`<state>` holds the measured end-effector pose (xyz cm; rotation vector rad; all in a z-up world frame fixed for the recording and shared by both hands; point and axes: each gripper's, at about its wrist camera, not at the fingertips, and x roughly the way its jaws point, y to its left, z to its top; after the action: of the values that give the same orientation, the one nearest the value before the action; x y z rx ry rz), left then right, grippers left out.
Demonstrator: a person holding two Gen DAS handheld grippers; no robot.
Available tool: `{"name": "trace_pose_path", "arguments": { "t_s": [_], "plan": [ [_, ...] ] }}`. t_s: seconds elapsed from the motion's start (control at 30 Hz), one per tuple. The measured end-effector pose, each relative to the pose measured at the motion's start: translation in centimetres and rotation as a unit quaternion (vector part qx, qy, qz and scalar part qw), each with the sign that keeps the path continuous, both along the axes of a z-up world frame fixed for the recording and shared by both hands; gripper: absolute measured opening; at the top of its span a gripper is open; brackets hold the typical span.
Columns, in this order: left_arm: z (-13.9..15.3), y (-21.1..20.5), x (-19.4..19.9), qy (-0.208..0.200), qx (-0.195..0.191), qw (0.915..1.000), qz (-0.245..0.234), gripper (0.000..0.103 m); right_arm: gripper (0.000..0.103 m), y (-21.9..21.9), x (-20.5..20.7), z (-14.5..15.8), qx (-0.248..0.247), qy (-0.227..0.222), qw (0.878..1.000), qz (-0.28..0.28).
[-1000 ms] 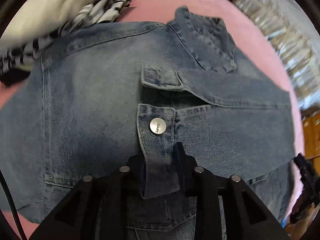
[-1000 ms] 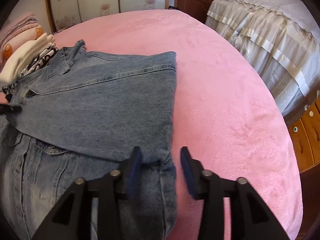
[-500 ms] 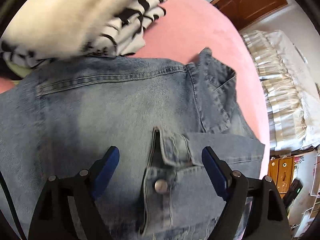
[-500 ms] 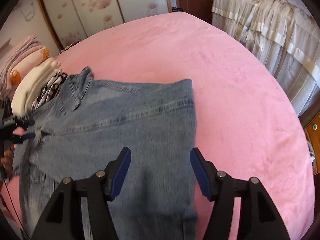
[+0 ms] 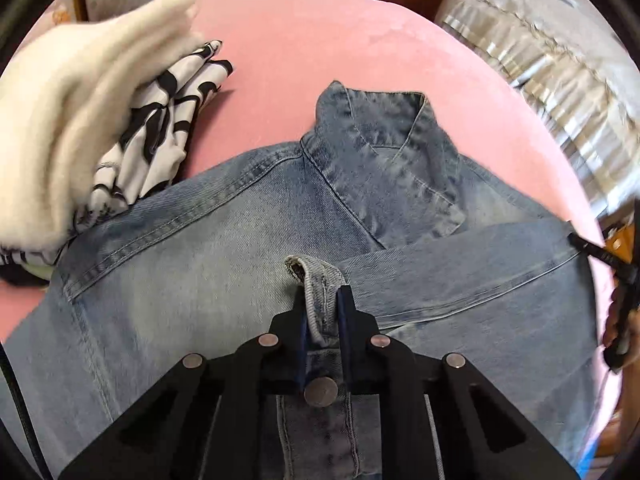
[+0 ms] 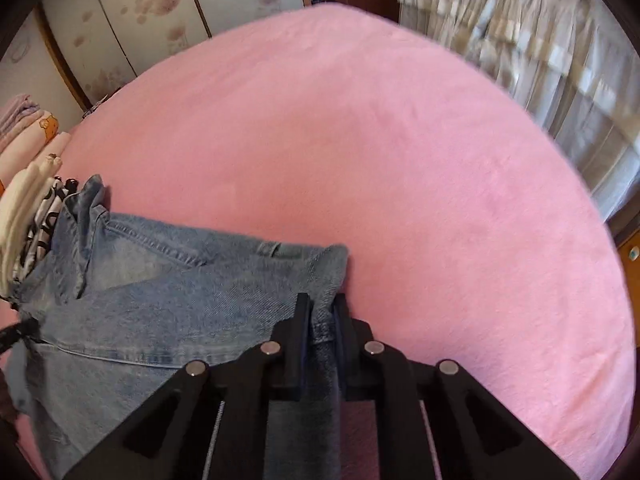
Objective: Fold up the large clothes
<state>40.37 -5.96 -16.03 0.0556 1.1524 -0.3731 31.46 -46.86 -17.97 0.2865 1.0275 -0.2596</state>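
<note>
surface: pink bed (image 6: 400, 160) | on it: denim jacket (image 5: 200, 280); folded clothes stack (image 5: 80, 120) at jacket's edge

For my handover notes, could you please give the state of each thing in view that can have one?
denim jacket: lying on the pink bed cover, sleeve folded across the front.
left gripper: closing on the cuff.
right gripper: closing on the jacket's edge.
folded clothes: stacked beside the collar.

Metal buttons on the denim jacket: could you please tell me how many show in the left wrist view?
1: a metal button on the denim jacket, just behind the left gripper. Others may be hidden under folds.
</note>
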Motion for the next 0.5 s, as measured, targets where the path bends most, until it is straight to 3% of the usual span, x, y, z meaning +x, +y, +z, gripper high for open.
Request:
{"name": "trace_pose_path", "arguments": {
  "t_s": [0.07, 0.13, 0.23, 0.33, 0.4, 0.5],
  "plan": [
    [-1.3, 0.1, 0.2, 0.004, 0.022, 0.9997, 0.001, 0.015, 0.010, -0.7, 0.0, -1.5, 0.024, 0.015, 0.999, -0.015],
    [-1.4, -0.3, 0.0, -0.007, 0.033, 0.9994, 0.002, 0.017, 0.011, -0.5, 0.1, -1.5, 0.016, 0.019, 0.999, -0.024],
    [-0.2, -0.7, -0.8, -0.022, 0.046, 0.9987, 0.008, 0.019, 0.019, 0.3, -0.7, 0.7, -0.017, 0.014, 0.999, -0.036],
    [2.5, -0.6, -2.9, -0.059, 0.060, 0.9962, 0.023, 0.022, 0.020, 2.5, -3.3, 3.9, -0.064, -0.028, 0.997, -0.024],
    [4.1, -0.8, -4.8, -0.071, 0.045, 0.9962, 0.022, 0.023, 0.023, 4.7, -5.1, 5.4, -0.054, -0.053, 0.997, 0.000],
    [4.8, -1.8, -7.5, -0.078, 0.009, 0.9966, 0.028, 0.024, 0.023, 8.9, -5.9, 5.5, -0.029, -0.050, 0.997, 0.045]
  ]
}}
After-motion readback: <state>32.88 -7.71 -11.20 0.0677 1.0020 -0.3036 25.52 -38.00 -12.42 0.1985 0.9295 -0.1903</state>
